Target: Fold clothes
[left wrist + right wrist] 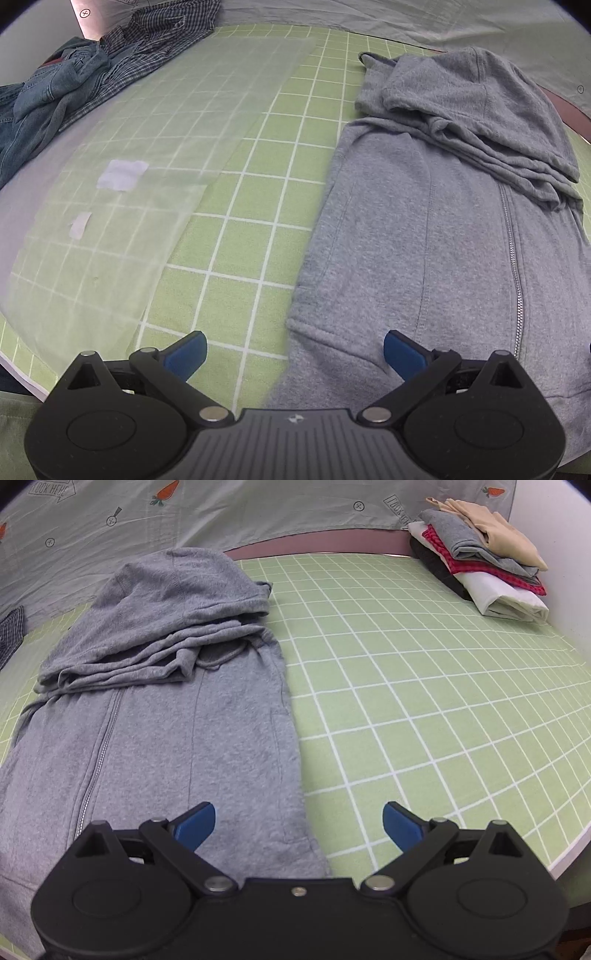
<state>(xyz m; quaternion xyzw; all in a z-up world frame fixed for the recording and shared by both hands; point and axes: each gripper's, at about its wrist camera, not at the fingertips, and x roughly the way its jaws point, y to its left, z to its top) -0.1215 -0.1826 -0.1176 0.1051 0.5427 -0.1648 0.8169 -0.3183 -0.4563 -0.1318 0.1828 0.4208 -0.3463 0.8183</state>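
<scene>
Hoodie (pixel 443 236) lies zipped; both grippers' fingers (pixel 195 825) spread, empty.

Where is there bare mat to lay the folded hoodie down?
Widest free patch: green grid mat right of the grey hoodie, up to the folded stack in the far corner. A narrower strip lies between the hoodie and the translucent sheet. Crowded at the far left: heaped denim and checked clothes.

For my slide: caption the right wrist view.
Open right gripper poised over grey zip hoodie on green grid mat, folded stack behind.
</scene>
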